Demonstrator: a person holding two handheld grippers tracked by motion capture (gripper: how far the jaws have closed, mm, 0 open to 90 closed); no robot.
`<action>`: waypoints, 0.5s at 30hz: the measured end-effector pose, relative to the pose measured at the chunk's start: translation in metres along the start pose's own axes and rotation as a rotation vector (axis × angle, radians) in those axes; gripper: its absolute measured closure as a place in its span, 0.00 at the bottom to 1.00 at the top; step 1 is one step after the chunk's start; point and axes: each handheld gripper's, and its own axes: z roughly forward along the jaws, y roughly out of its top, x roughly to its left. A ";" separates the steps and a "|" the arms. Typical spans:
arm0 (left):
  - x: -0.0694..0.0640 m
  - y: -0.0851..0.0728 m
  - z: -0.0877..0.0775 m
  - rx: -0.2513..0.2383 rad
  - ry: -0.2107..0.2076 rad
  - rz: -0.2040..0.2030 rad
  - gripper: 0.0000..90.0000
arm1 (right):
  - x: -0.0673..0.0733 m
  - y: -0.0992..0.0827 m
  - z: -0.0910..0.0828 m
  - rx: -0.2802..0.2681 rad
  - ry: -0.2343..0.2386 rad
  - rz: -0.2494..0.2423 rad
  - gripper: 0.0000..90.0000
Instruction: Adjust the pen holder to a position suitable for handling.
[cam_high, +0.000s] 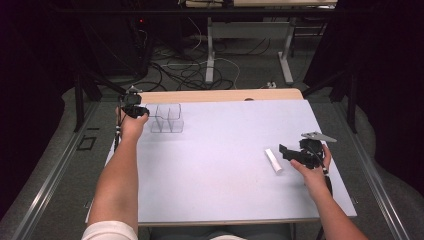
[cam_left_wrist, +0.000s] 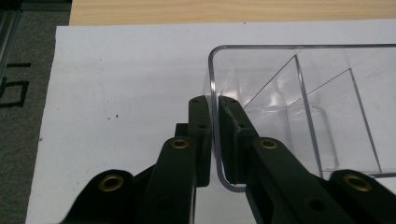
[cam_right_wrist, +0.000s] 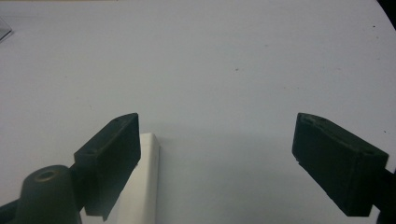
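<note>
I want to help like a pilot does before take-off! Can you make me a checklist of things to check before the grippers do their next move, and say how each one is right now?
1. Left gripper holding the clear box: ok, its jaws are pinched on the box's near wall.
2. Box sitting flat on the table: ok, it looks level.
3. Box compartments free of things: ok, the parts in view hold nothing.
4. Right gripper open: ok, its jaws are wide apart.
5. White stick between the right gripper's jaws: not ok, it lies beside the left-hand jaw, not in the gap.
6. Where the stick should go: cannot tell.
</note>
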 end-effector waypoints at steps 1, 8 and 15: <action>0.000 -0.001 0.000 -0.004 0.001 -0.004 0.96 | 0.000 0.000 0.000 0.001 0.001 0.001 0.16; -0.002 -0.003 -0.002 -0.005 0.010 0.001 0.98 | 0.001 0.000 0.001 0.006 0.004 0.003 0.16; -0.002 -0.006 -0.006 -0.002 0.020 -0.032 0.98 | 0.000 0.000 0.001 0.005 0.003 0.000 0.16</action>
